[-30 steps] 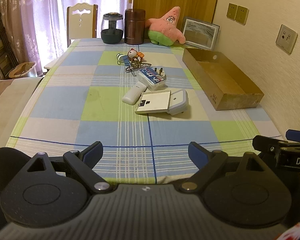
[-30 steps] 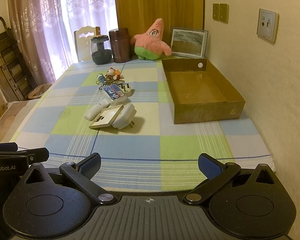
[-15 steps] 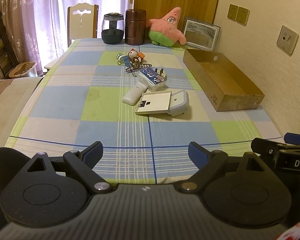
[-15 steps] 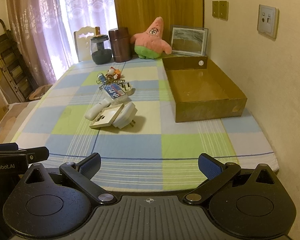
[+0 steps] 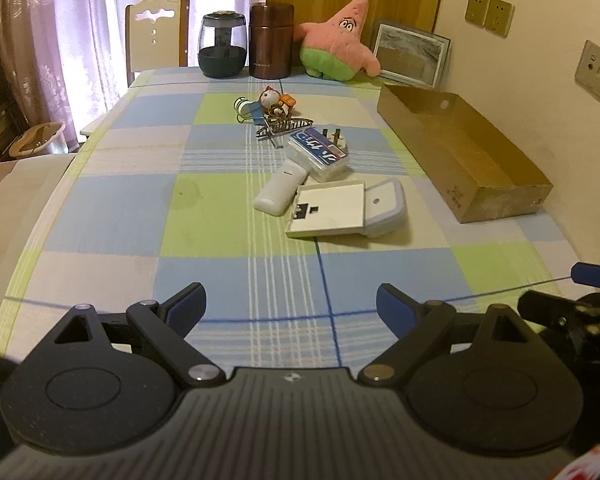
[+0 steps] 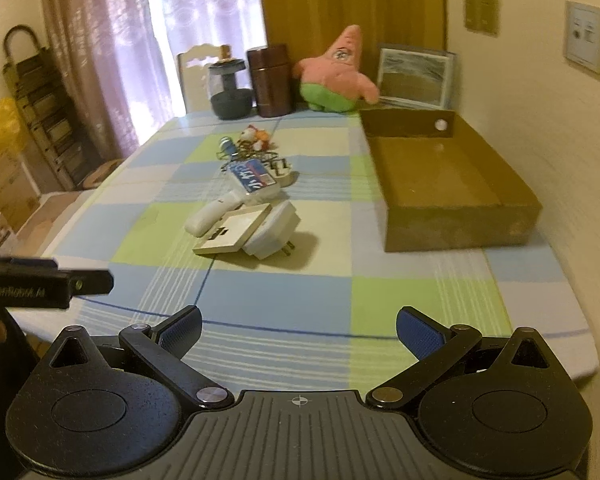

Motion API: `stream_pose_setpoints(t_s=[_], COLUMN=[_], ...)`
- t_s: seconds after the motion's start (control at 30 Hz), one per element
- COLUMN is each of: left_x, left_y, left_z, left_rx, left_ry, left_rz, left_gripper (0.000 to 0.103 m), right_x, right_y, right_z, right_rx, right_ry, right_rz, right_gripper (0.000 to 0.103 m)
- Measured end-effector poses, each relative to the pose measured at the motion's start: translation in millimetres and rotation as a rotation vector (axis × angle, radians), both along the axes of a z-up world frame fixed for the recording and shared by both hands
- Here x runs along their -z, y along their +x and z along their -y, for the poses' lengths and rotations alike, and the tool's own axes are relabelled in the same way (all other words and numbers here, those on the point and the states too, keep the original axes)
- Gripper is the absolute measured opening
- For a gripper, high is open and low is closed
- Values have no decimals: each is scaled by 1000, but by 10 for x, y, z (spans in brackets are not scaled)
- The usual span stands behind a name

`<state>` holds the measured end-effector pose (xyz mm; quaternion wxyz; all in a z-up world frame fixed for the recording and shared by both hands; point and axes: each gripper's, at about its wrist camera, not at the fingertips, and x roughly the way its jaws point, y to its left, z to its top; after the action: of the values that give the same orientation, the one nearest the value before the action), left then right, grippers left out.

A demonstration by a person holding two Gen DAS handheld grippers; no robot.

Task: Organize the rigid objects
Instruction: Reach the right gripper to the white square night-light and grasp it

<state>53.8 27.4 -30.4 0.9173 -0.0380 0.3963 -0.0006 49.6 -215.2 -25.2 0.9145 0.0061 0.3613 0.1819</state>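
A heap of small rigid items lies mid-table: a white wall plate (image 5: 330,216) leaning on a grey-white plug adapter (image 5: 384,210), a white remote-like stick (image 5: 280,192), a blue-labelled clear case (image 5: 318,152), a white plug (image 5: 336,138), metal clips (image 5: 278,126) and a small figurine (image 5: 270,98). The same heap shows in the right wrist view, with the wall plate (image 6: 236,232) and adapter (image 6: 274,232) nearest. A brown cardboard box (image 5: 492,184) (image 6: 452,236) stands open to the right. My left gripper (image 5: 290,306) and right gripper (image 6: 298,328) both hang open over the near table edge, holding nothing.
At the table's far end stand a dark glass jar (image 5: 222,48), a brown canister (image 5: 271,42), a pink star plush (image 5: 340,46) and a framed picture (image 5: 412,54). A chair (image 5: 156,36) sits behind. The wall (image 5: 540,60) runs along the right side.
Both grippers have moved forward and a little down toward the table, so the heap and box look nearer. The right wrist view has swung slightly and is blurred. Jaws stay as wide.
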Motion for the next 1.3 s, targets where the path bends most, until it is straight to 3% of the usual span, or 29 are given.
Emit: stream_pose_setpoints(t_s=[0.27, 0.47, 0.8, 1.03, 1.17, 1.3], left_x=[11, 98, 505, 699, 754, 810], left_y=[404, 713, 1214, 1446, 1517, 1568], left_z=[-212, -257, -255, -314, -345, -374], left_rx=[96, 202, 334, 350, 341, 324], left_ry=[-20, -12, 14, -22, -42, -71], left_rz=[-4, 2, -48, -77, -82, -107], left_gripper=[92, 95, 98, 99, 99, 99], right_x=[12, 24, 459, 747, 869, 941], right_y=[388, 846, 1668, 1943, 2055, 2155], right_z=[-116, -274, -417, -628, -739, -804], right_rx=[-156, -354, -647, -815, -867, -894], right_ry=[-45, -127, -195, -261, -285, -278], right_rz=[13, 78, 49, 33, 9, -12], right_gripper=[101, 101, 101, 100, 87, 84])
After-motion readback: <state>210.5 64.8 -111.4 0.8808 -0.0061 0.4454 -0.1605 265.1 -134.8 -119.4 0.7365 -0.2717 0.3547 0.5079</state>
